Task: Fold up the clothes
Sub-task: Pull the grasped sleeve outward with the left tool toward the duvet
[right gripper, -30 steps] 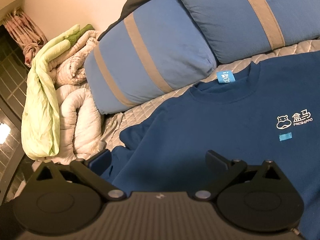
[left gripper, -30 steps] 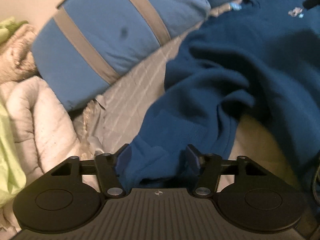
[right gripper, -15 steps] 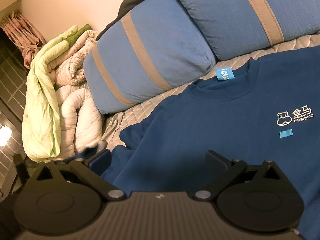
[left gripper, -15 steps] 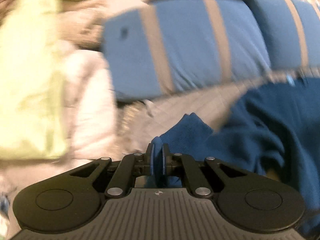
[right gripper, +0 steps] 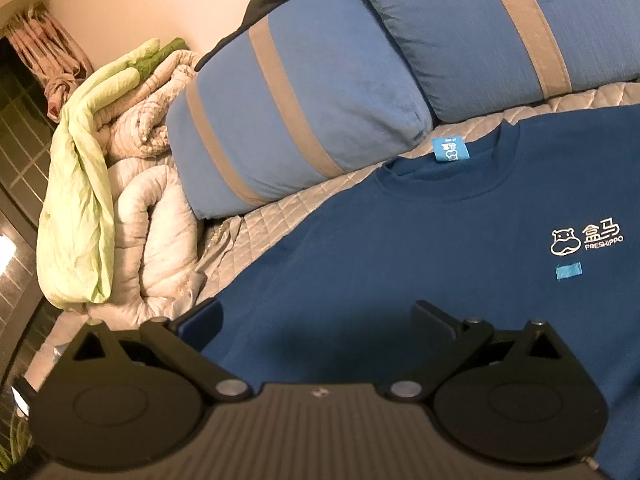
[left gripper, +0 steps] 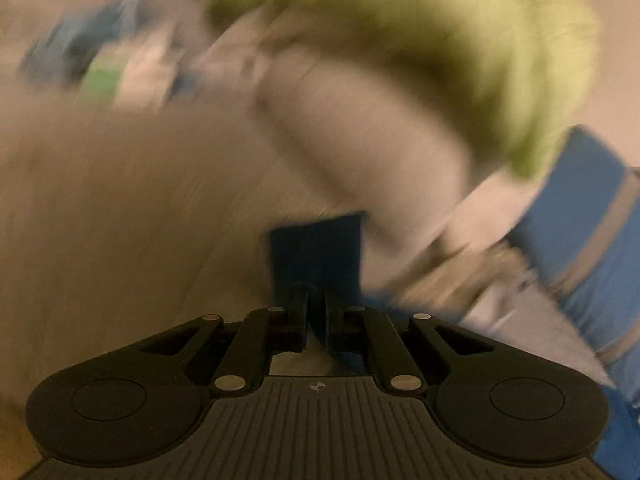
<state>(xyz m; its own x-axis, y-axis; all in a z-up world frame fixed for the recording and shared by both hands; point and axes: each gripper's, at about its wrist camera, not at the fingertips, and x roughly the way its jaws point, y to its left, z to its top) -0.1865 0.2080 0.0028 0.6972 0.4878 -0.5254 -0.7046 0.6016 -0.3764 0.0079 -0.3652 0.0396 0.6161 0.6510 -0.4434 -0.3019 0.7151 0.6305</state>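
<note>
A dark blue sweatshirt (right gripper: 420, 248) lies front up on the quilted bed, with a white logo (right gripper: 582, 238) on the chest and a light blue neck label (right gripper: 451, 149). My right gripper (right gripper: 316, 320) is open and empty, low over the sweatshirt's left part. My left gripper (left gripper: 317, 312) is shut on the sweatshirt's sleeve cuff (left gripper: 316, 252), which sticks up beyond the fingertips. The left wrist view is heavily blurred by motion.
Two blue pillows with grey stripes (right gripper: 296, 120) lie at the head of the bed. A rolled beige quilt (right gripper: 156, 216) and a light green cloth (right gripper: 80, 216) are piled at the left; both also show blurred in the left wrist view (left gripper: 460, 52).
My left gripper closed on the sleeve cuff and swung fast to the left with it, now facing the quilt pile. The sleeve has left the right gripper's view. The right gripper barely moved.
</note>
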